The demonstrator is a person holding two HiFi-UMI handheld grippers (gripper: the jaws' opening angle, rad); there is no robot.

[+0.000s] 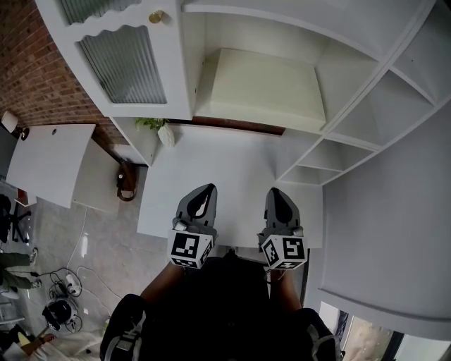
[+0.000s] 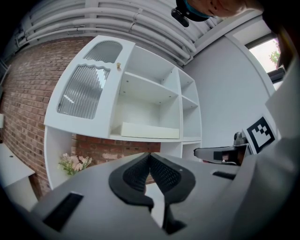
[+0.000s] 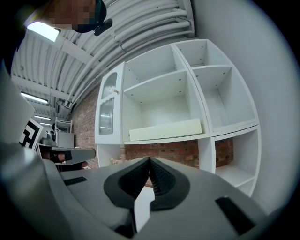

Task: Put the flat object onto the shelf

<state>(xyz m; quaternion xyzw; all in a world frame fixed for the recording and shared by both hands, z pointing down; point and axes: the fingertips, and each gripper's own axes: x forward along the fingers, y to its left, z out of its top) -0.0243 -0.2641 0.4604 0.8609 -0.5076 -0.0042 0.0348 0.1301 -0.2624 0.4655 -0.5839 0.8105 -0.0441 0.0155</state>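
Observation:
The flat object (image 1: 261,88) is a cream slab lying in the wide compartment of the white shelf unit (image 1: 352,120). It also shows in the left gripper view (image 2: 150,131) and in the right gripper view (image 3: 165,129). My left gripper (image 1: 204,189) and right gripper (image 1: 278,192) are held side by side close to my body, over the near edge of a white table (image 1: 225,166), well short of the shelf. Each one is shut with nothing between its pads, as the left gripper (image 2: 149,154) and right gripper (image 3: 150,159) show in their own views.
A ribbed-glass cabinet door (image 1: 123,60) with a brass knob (image 1: 156,16) stands left of the slab's compartment. A small plant in a white vase (image 1: 165,134) sits at the table's far left corner. Another white table (image 1: 49,158) and cables on the floor (image 1: 63,289) lie to the left.

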